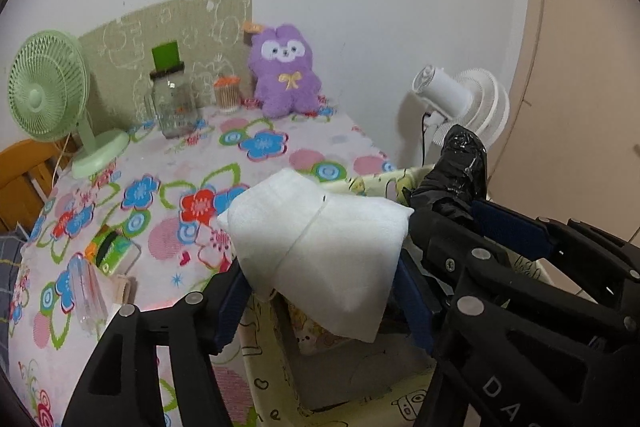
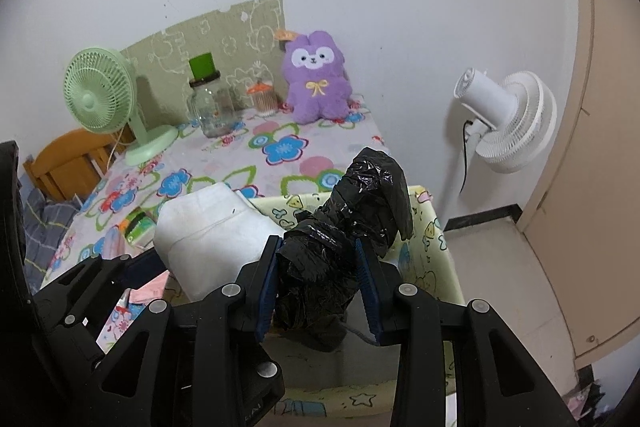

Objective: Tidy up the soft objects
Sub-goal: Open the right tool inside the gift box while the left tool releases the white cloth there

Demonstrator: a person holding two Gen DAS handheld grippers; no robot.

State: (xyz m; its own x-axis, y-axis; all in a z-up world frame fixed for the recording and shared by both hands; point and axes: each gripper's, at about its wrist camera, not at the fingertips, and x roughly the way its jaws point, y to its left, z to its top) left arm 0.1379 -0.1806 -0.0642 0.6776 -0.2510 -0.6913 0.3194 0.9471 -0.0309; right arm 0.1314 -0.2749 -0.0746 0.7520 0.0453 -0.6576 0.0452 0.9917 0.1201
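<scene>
I have both loads hanging over the pale yellow cartoon-print fabric bin [image 2: 434,227], which stands just beside the floral-cloth table [image 1: 280,143]. My right gripper [image 2: 320,283] is clenched on the crumpled black plastic bundle [image 2: 352,223], above the bin's open mouth. My left gripper [image 1: 324,291] has its jaws spread, and the folded white padded cloth [image 1: 320,247] sits between them above the bin's table-side rim; I cannot tell whether the pads [image 1: 230,303] grip it. To do this well, I would bring each load fully inside the rim before letting go, so the cloth does not drape over the wall.
</scene>
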